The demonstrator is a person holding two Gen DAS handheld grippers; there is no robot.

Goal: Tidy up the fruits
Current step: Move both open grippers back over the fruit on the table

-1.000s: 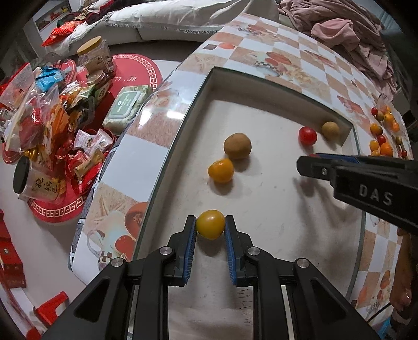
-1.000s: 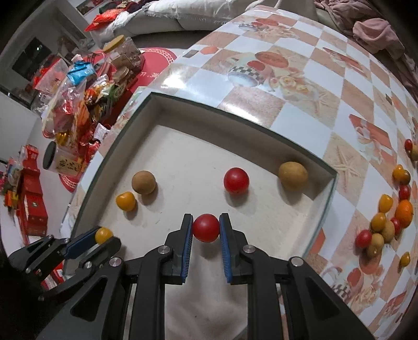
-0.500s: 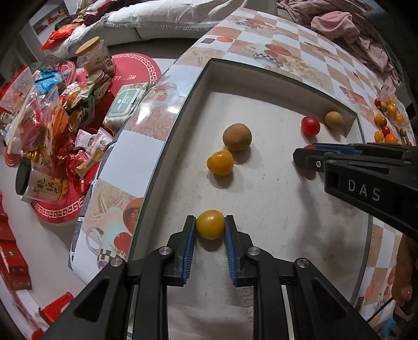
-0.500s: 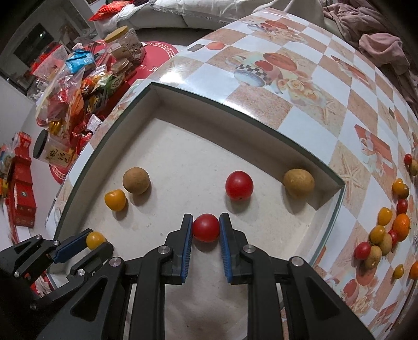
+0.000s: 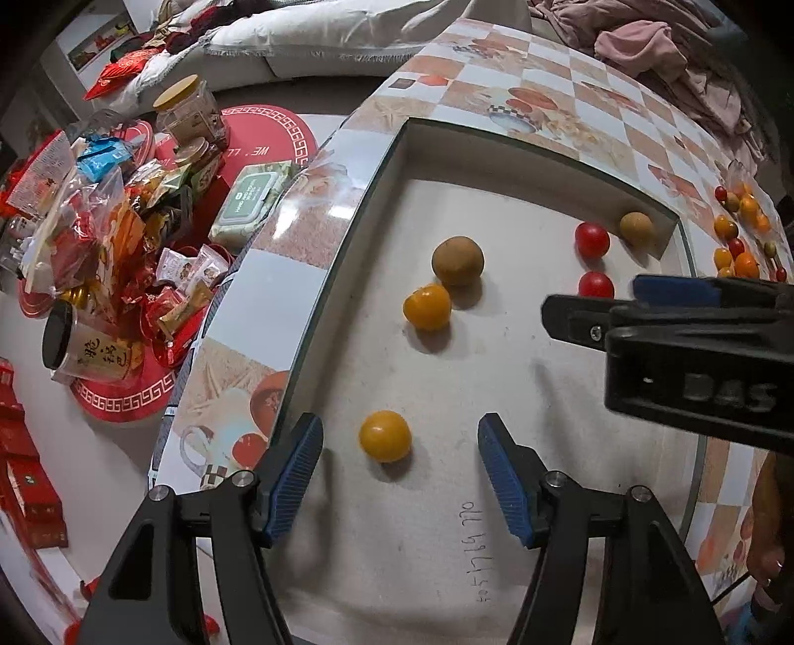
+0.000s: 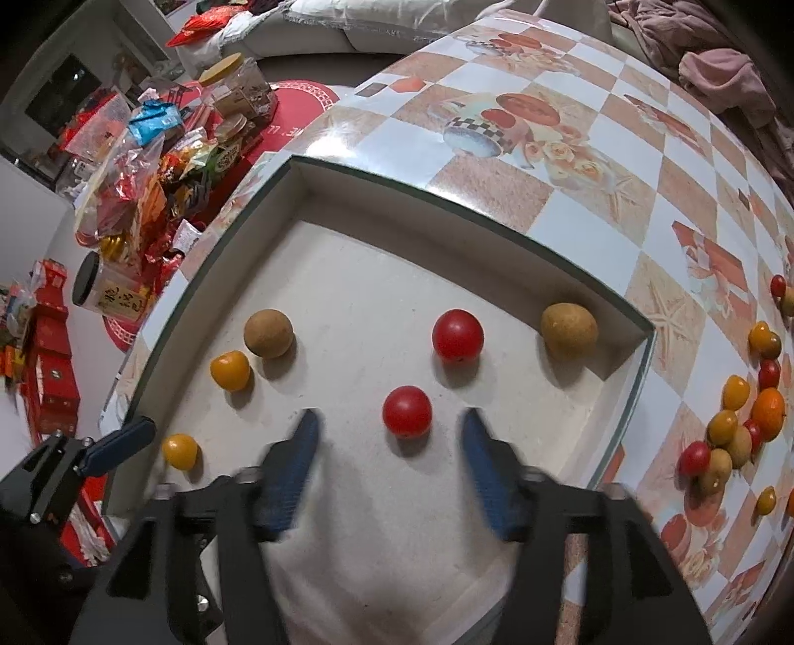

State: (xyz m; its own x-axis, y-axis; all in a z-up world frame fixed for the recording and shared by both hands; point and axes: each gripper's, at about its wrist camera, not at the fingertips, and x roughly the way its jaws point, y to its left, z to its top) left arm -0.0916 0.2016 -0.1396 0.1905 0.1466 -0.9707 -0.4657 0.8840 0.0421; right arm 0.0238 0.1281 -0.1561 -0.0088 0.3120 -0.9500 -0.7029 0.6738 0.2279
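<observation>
A shallow white tray (image 5: 496,149) (image 6: 422,188) sits on the checked table. My left gripper (image 5: 399,441) is open; a yellow fruit (image 5: 385,435) (image 6: 179,450) lies loose on the tray floor between its jaws. My right gripper (image 6: 389,426) is open; a red tomato (image 6: 406,411) (image 5: 595,285) lies loose between its jaws. Also in the tray are an orange fruit (image 5: 427,306) (image 6: 230,370), a brown fruit (image 5: 457,254) (image 6: 268,333), a second red tomato (image 6: 457,335) (image 5: 591,239) and a brown fruit in the far right corner (image 6: 568,323) (image 5: 635,226).
A pile of small red, orange and brown fruits (image 6: 739,421) (image 5: 739,233) lies on the table right of the tray. Snack packets and jars (image 5: 124,238) crowd the floor to the left. Clothes (image 5: 645,44) lie at the table's far side.
Both grippers have opened and let go. The yellow fruit and the red tomato now rest on the tray floor between the spread jaws.
</observation>
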